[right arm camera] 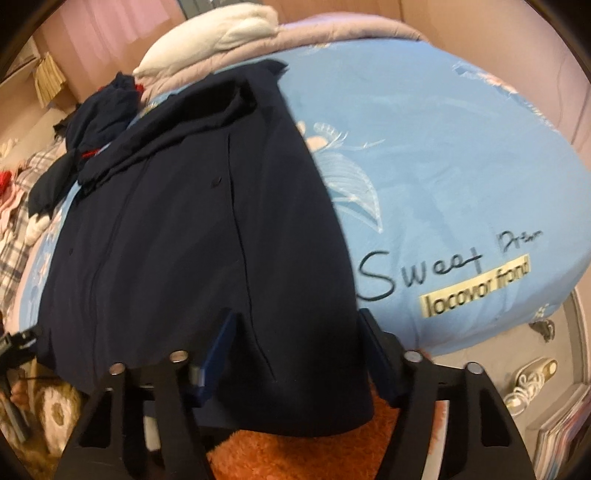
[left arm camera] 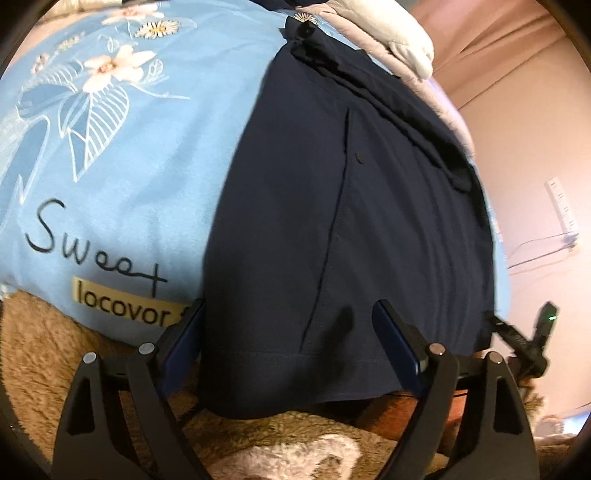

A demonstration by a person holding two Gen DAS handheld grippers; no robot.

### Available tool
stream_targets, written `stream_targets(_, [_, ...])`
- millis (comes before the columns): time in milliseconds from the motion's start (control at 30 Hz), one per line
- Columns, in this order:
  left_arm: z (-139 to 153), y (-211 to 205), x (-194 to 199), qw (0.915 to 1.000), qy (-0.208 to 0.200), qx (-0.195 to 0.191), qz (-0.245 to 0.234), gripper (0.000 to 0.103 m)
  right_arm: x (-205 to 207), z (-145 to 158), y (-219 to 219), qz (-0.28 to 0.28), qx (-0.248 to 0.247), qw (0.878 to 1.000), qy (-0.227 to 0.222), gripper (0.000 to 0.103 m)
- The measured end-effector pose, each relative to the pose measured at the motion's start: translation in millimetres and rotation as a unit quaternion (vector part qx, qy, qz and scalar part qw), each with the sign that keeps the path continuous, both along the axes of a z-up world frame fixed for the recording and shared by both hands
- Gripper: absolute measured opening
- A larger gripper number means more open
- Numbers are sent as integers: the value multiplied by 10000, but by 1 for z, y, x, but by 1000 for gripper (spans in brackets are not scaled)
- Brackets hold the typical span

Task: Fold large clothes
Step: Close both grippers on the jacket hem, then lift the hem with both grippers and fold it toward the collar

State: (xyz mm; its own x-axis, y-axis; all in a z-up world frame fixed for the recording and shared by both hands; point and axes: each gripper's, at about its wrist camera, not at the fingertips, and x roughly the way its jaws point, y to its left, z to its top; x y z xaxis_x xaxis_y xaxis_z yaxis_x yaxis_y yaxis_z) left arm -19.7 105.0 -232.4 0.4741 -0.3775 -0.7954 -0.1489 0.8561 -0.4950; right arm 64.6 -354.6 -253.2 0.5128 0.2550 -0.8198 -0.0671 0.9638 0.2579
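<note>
Left wrist view: both hand-held grippers – left (left arm camera: 290, 326), right (right arm camera: 295, 334) – gape unclenched over the smooth navy garment's (left arm camera: 332, 221) hem

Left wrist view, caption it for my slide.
Open left claw straddles the hem of a navy garment on a blue floral bedspread.

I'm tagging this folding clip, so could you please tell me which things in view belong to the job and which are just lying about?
Job:
- navy garment
- left gripper
- right gripper

Lying about:
- blue floral bedsheet
- white pillow
- dark clothes heap
- plaid cloth
- shoe
</note>
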Motion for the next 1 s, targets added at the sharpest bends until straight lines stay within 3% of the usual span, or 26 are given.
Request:
stream_targets(33, [0,1,-1,9999,-3,-101,-34,74,0,0,1,79,111,9999,-6,66])
stream_targets(67, [0,2,-2,9986,-29,-504,-130,56,-1,0,3,223,397,9990,37,65])
stream_targets(133, [-8,1,1,9878,142,-1513,-335,52,-2,2,8,493,612,9969,50,64])
stream_targets(167, [-12,-1,4,9878,317,-1490,-313,50,-3,4,14,614,337,9975,-4,61])
stream_targets(233, [-12,-9,6,9939,350,-1003,-309,44,-3,3,21,680,51,9977,13,59])
stream_targets(467, [-1,-21,7,9973,75,-660,-312,45,5,-2,3,331,157,9990,241,59])
stream_targets(600, [4,-26,8,9982,-279,-490,-221,23,4,-2,10,472,13,9987,214,59])
stream_targets(633, [3,-22,6,9980,-301,-515,-192,15,4,-2,12,496,9,9986,197,55])
stream_targets(700, [2,-23,7,9988,-275,-389,-95,11,6,-1,15,514,-56,9985,168,39])
stream_targets(733, [5,-24,6,9988,-333,-344,-64,10,7,0,15,540,-29,9984,151,21])
stream_targets(767, [11,-25,3,9986,-433,-312,-32,10,7,2,15,605,165,9979,151,12])
stream_targets(900, [38,-24,-7,9965,-821,-157,79,9,1,24,12,652,905,9937,-100,9])
stream_targets(1000, [60,-31,-12,9940,-1078,146,59,8,-7,50,11,664,1069,9909,-474,8])
